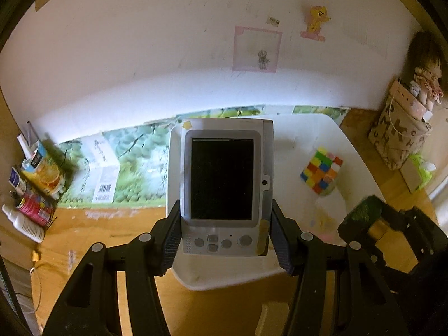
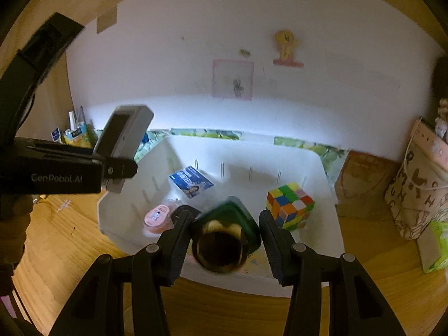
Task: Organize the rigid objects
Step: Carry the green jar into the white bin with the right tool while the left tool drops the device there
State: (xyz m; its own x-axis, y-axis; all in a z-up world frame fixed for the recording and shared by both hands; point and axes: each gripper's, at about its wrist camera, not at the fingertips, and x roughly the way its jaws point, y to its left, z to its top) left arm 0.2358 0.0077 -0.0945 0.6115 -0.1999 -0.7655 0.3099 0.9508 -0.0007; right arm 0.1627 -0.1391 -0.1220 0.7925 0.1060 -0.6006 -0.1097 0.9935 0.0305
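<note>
Left wrist view: my left gripper (image 1: 225, 233) is clamped on a grey-and-white handheld device with a dark screen (image 1: 222, 180), held over the white plastic bin (image 1: 285, 137). A multicoloured puzzle cube (image 1: 322, 169) sits right of the device.

Right wrist view: my right gripper (image 2: 225, 236) clamps a dark green jar with a brass-coloured rim (image 2: 224, 235) above the bin's near wall; the cube lies just right of it, a pink round case (image 2: 157, 218) left, and a blue card (image 2: 191, 181) beyond.
</note>
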